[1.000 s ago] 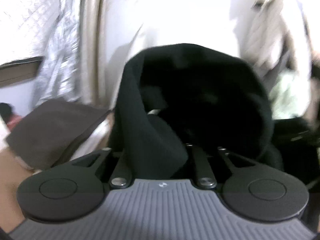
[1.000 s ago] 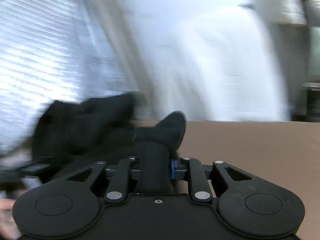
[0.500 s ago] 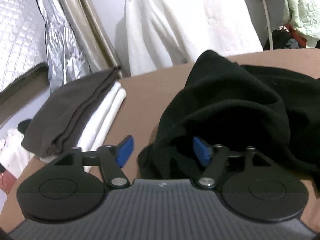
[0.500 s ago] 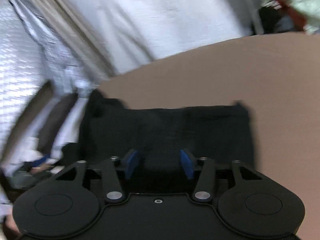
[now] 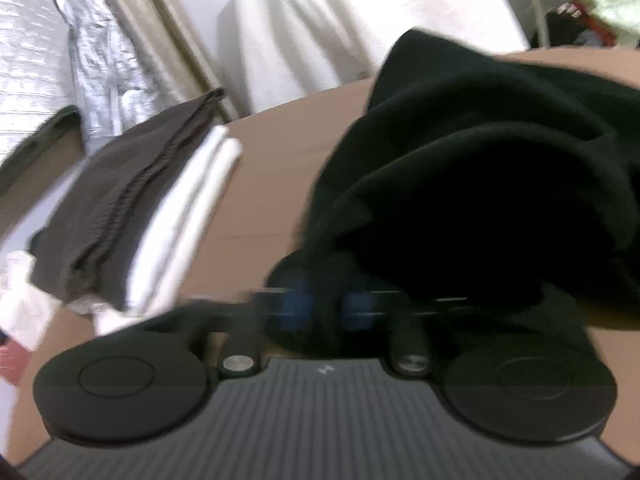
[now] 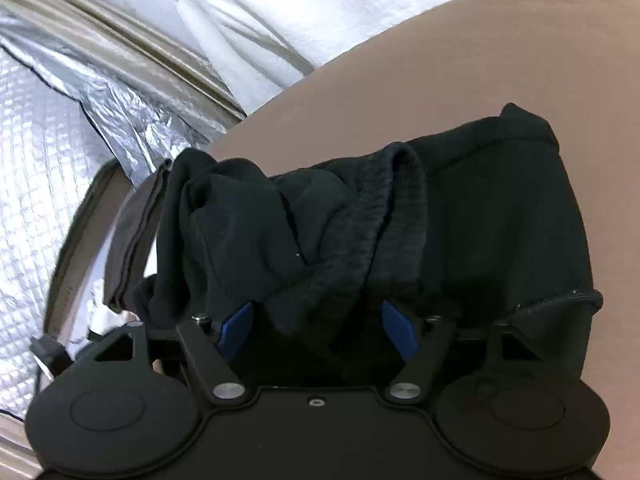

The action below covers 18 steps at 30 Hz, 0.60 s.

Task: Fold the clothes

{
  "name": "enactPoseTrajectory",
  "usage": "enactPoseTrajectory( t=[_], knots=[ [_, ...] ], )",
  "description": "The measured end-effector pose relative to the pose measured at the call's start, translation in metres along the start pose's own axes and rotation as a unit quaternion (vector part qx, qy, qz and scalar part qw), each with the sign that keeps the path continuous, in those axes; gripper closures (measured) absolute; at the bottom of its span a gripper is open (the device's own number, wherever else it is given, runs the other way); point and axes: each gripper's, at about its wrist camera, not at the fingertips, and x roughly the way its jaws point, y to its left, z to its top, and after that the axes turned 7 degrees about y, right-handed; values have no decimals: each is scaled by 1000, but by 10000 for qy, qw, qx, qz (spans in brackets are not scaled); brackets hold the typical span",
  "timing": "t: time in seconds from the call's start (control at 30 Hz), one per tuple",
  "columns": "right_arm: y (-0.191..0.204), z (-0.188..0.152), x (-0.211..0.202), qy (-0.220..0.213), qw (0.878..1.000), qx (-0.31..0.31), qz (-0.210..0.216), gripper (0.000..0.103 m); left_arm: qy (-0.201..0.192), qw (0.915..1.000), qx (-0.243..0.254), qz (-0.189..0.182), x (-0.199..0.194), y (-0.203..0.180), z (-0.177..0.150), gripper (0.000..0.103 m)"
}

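1. Black garment [image 6: 460, 216] sits bunched on the brown tabletop [image 6: 500, 60], a rumpled heap rather than a flat fold, ribbed band [image 6: 360, 220] twisting across its near side.

2. Right tool [image 6: 318, 326] is right up against that heap. Blue pads [image 6: 236, 324] stand well apart, the ribbed band running down into the gap between them, not pinched.

3. Left tool [image 5: 324, 308] is low at the garment's left edge [image 5: 460, 200]. The frame is smeared by motion; the blue pads look close together with dark cloth around them, but whether they are clamped on fabric I cannot tell.

4. The key relation: the garment lies straight ahead of the right tool, its long axis running left to right across that view. From the left tool it lies ahead and off to the right. Both are touching or nearly touching cloth; the right one has the cleaner line on the band.

5. My read: the next grip wants the right tool's pads closing on that band, then a spread along the long axis.

6. Further out, left of the garment, a folded stack [image 5: 132, 216], dark grey on white, sits well clear of it. Behind the tabletop hang white fabric [image 6: 320, 12] and a silver quilted sheet [image 6: 60, 140].
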Motion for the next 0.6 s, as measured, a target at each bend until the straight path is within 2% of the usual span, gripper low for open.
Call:
enactPoseTrajectory(
  t=[0.03, 0.13, 0.2, 0.27, 0.37, 0.47, 0.53, 0.57, 0.6],
  knots=[
    [-2, 0, -2, -21, 9999, 98, 84, 27, -128, 9999, -74, 5, -4, 3, 0, 98],
    [-9, -2, -6, -69, 9991, 355, 231, 27, -693, 9952, -230, 652, -30, 16, 3, 98],
    [-12, -3, -9, -110, 9989, 424, 160, 27, -957, 9876, -646, 1060, -46, 38, 5, 98],
    [-12, -5, -12, -159, 9990, 410, -17, 27, -992, 9788, -1246, 1285, -56, 70, 4, 98],
    [-12, -8, -18, -283, 9988, 409, -46, 27, -925, 9605, -1793, 1915, -57, 113, -5, 98],
    [-7, -13, -28, -463, 9983, 335, 111, 27, -626, 9410, -2469, 2230, -49, 154, -17, 98],
    [-1, -18, -34, -572, 9977, 225, 269, 27, -441, 9225, -3174, 2152, -47, 184, -26, 98],
    [2, -21, -36, -580, 9975, 159, 383, 27, -349, 9111, -3532, 2095, -46, 200, -31, 98],
    [5, -24, -36, -554, 9974, 92, 459, 27, -287, 8983, -3794, 2197, -46, 210, -38, 98]
  ],
)
